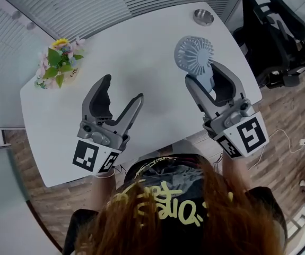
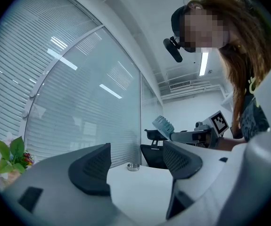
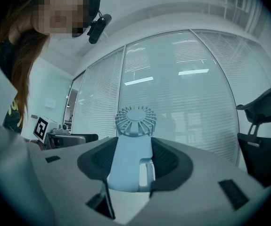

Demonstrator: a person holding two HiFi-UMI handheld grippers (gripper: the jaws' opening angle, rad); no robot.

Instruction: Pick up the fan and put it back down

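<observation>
While aloft over table (image 1: 141,47), fan (image 1: 196,60) clamped in right hand-held gripper (image 1: 207,76); left hand-held gripper (image 1: 122,89) agape, empty.

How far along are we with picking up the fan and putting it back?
Done: the right gripper is shut on the fan, which the left gripper view shows lifted off the table. In hand: holding it aloft. Left: lower it onto the table and release. The left gripper is open, empty.

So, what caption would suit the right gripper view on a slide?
Fingers of the right gripper clamp a pale blue handheld fan by its handle.
</observation>
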